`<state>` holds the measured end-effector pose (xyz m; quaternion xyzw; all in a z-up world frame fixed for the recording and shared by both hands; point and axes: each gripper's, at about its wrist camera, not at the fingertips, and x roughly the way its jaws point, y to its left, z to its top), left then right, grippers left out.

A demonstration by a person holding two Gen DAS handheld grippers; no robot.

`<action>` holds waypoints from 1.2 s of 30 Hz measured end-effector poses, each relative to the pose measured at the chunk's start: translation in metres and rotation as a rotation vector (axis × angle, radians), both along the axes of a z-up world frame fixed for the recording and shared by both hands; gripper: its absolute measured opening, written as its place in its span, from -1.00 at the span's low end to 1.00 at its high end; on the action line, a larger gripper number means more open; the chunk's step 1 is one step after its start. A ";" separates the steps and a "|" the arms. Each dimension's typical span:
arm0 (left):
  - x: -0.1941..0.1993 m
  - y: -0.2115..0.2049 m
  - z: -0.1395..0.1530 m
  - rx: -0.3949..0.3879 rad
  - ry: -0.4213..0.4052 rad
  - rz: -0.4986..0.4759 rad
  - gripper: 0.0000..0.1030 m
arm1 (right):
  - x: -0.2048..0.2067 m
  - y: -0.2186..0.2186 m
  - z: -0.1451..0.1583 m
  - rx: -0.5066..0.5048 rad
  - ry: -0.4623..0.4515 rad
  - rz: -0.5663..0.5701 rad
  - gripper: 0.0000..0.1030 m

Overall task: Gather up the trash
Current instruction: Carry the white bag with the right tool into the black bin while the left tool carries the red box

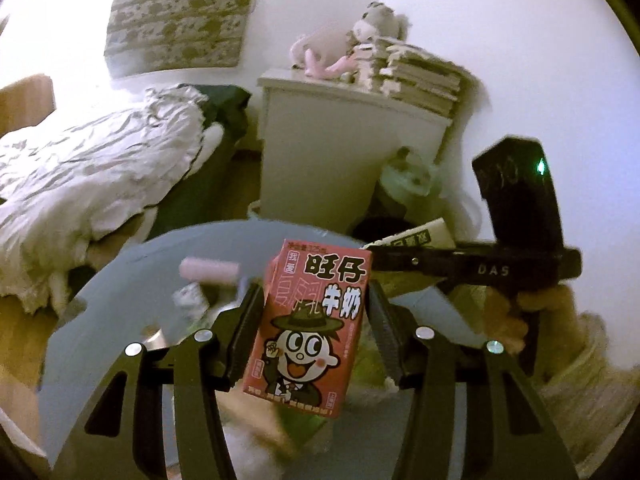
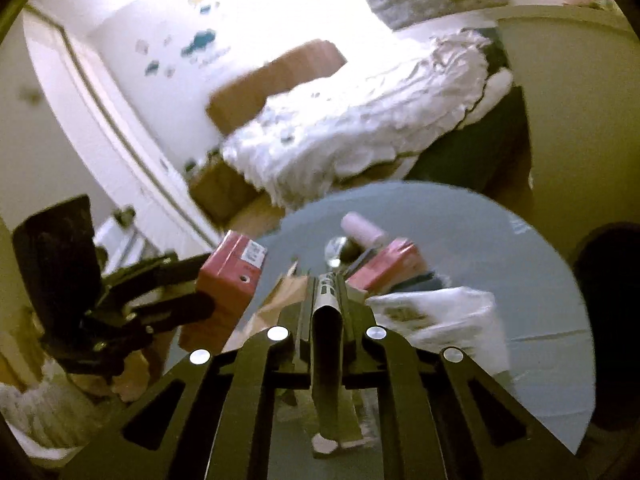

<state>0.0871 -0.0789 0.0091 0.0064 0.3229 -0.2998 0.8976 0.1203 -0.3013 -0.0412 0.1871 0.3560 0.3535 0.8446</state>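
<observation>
My left gripper [image 1: 316, 304] is shut on a red milk carton [image 1: 310, 328] with a cartoon face, held upright above a round glass table [image 1: 120, 300]. The same carton [image 2: 230, 276] shows at the left of the right wrist view, in the left gripper [image 2: 192, 280]. My right gripper [image 2: 328, 284] is shut on a flat folded paper wrapper [image 2: 327, 320], held above the table; the right gripper also shows in the left wrist view [image 1: 400, 252], with the wrapper [image 1: 416, 234] at its tip. On the table lie another red carton [image 2: 384, 266], a pink roll [image 2: 362, 230] and a white printed bag [image 2: 440, 312].
A bed with a rumpled white duvet [image 1: 88, 168] stands beyond the table. A white cabinet [image 1: 340, 152] carries stacked books [image 1: 420, 76] and a plush toy [image 1: 340, 48]. A bin with a bag [image 1: 408, 184] sits beside the cabinet. Cardboard boxes [image 2: 272, 80] and a door [image 2: 104, 120] are at the far side.
</observation>
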 end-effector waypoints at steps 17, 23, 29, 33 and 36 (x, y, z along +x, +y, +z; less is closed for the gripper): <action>0.100 -0.188 -0.038 -0.127 0.164 -0.195 0.00 | 0.025 -0.248 -0.130 0.251 0.266 -0.613 -0.85; 0.125 -0.228 -0.073 -0.110 0.244 -0.215 0.00 | 0.029 -0.262 -0.145 0.151 0.286 -0.686 -0.85; 0.130 -0.246 -0.078 -0.103 0.255 -0.236 0.00 | 0.030 -0.279 -0.159 0.162 0.329 -0.736 -0.85; 0.134 -0.255 -0.087 -0.095 0.275 -0.231 0.00 | 0.036 -0.278 -0.159 0.158 0.347 -0.748 -0.85; 0.137 -0.261 -0.093 -0.090 0.289 -0.229 0.00 | 0.042 -0.279 -0.161 0.152 0.366 -0.753 -0.85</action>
